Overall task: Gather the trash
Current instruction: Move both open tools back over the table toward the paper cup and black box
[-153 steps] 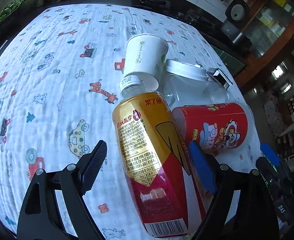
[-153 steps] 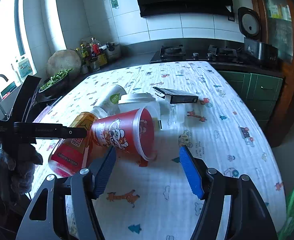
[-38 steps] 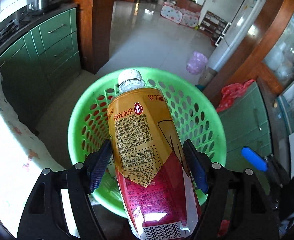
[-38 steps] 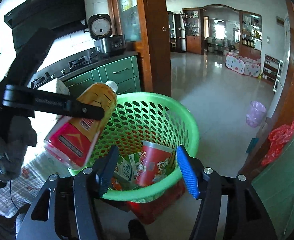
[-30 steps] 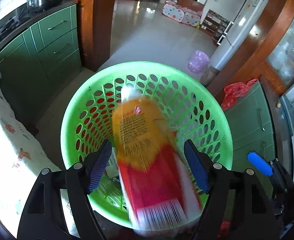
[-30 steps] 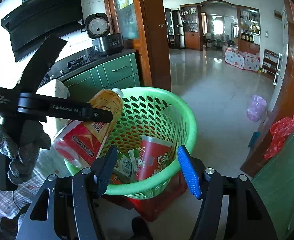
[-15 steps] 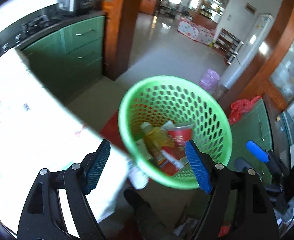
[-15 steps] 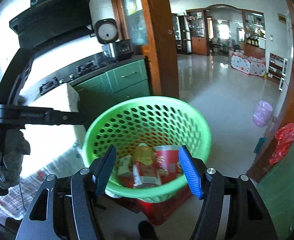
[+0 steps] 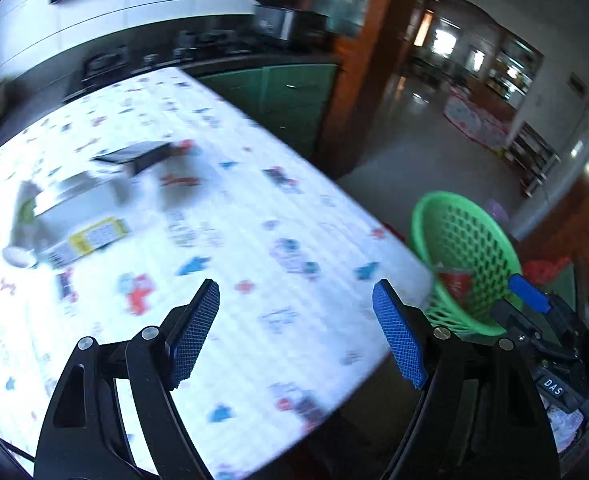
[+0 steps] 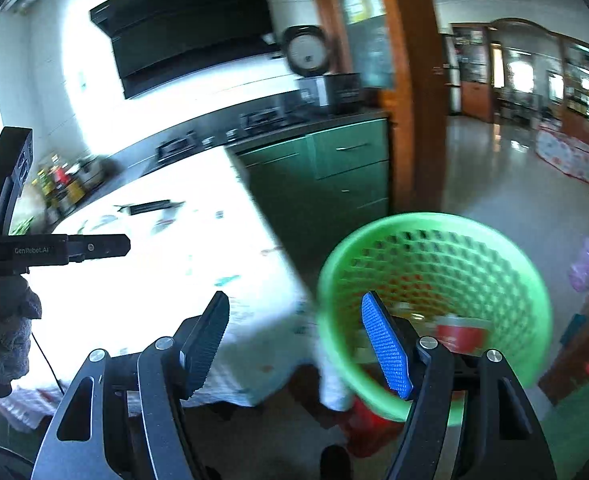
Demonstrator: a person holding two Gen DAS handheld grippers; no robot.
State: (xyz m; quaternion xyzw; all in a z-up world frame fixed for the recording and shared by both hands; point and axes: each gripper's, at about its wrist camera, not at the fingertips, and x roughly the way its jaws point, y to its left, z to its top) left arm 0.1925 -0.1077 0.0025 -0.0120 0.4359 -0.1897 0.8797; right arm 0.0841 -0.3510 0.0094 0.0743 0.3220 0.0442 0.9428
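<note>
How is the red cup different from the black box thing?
The red cup lies down inside the green basket; the black box lies on the table. The cup is red and round; the box is dark, flat and long. Both look blurry, and no tool touches either.

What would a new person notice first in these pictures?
Probably the bright green basket on the floor beside the table, with a red cup inside it. Next, the white cartoon-print tablecloth, where blurred trash lies toward its far left. Both grippers are empty.
</note>
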